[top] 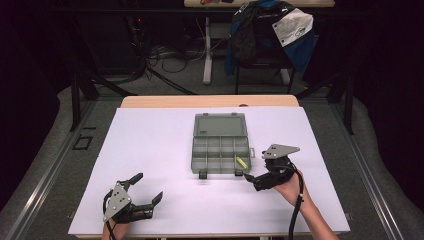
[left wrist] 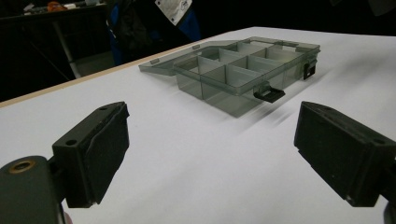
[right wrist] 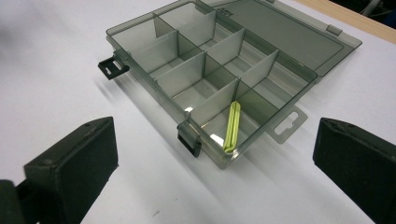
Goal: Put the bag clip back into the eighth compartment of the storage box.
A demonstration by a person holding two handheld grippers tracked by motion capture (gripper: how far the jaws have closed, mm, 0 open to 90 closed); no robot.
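- Clear smoky-grey plastic compartment box (top: 220,150), lid swung flat open toward the far side, sits at mid surface (top: 150,150), which is covered in a white sheet.
- Box has two rows of small compartments; two black latches (right wrist: 190,139) on the near front wall, both undone.
- Thin yellow-green plastic clip-like strip (right wrist: 232,127) lies in the near-row end compartment at the box's right, beside the clear hang tab; leans along the compartment, one end near the front wall.
- Right tool (top: 250,179) is just off the box's near right corner, pointing left toward it, jaws spread wide, nothing between them. In the right gripper view the strip's compartment lies between the two black jaws, apart from both.
- Left tool (top: 148,187) is at the near left of the surface, well apart from the box, jaws wide and empty, resting low near the surface.
- Blue-and-white jacket (top: 270,30) hangs over a chair behind the surface.
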